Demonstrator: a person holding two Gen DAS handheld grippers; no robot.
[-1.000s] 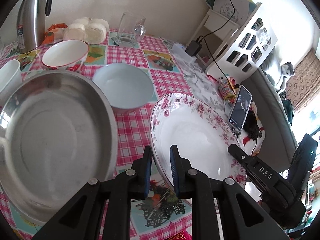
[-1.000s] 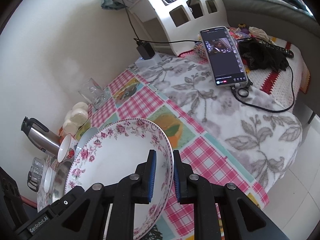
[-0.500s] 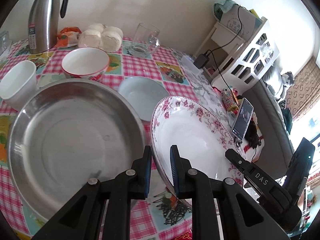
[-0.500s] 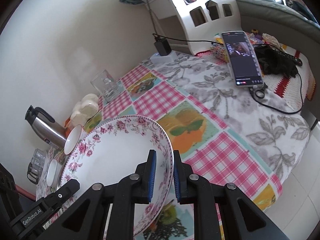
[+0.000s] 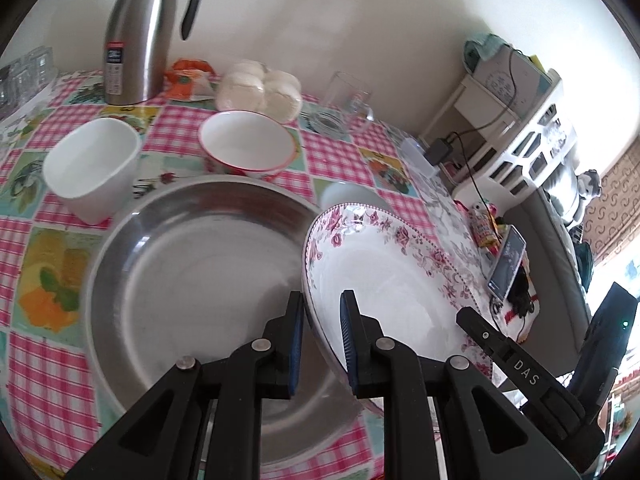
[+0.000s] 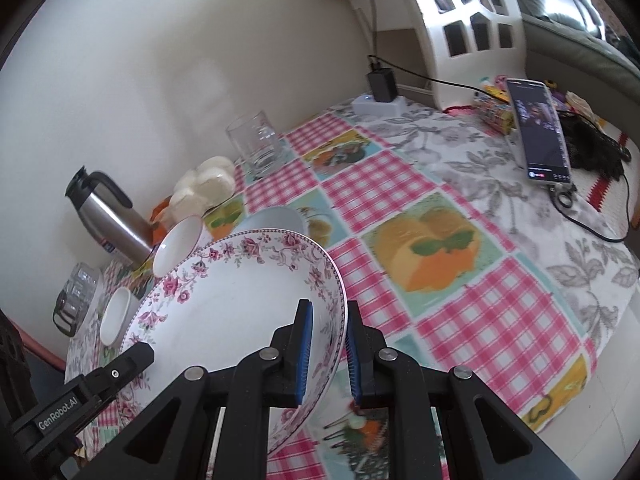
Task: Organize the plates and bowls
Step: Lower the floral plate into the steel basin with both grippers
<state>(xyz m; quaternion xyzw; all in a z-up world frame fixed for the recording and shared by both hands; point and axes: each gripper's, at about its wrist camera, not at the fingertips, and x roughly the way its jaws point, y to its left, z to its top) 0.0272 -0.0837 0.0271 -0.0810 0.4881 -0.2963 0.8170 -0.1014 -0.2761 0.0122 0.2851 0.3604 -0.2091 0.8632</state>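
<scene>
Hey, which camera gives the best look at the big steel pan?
The left wrist view. The steel pan fills its lower left, rim and inside plain to see, partly behind the left gripper. In the right wrist view the floral plate covers it.

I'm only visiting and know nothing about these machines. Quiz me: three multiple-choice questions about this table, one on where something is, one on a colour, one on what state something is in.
1. Where does the steel jug stand?
A. At the far edge of the table, by the wall
B. Inside the big steel pan
C. On the sofa

2. What colour are the flowers round the rim of the flowered plate?
A. Blue
B. Pink
C. Yellow

3. How is the flowered plate held?
A. It lies flat and untouched on the tablecloth
B. One gripper alone pinches it
C. The left gripper and the right gripper each clamp its rim

Answers:
1. A, it stands upright against the wall behind the white bowls.
2. B, pink blossoms ring the white centre.
3. C, each wrist view shows blue pads on either side of the rim, with the other gripper at the opposite edge.
</scene>
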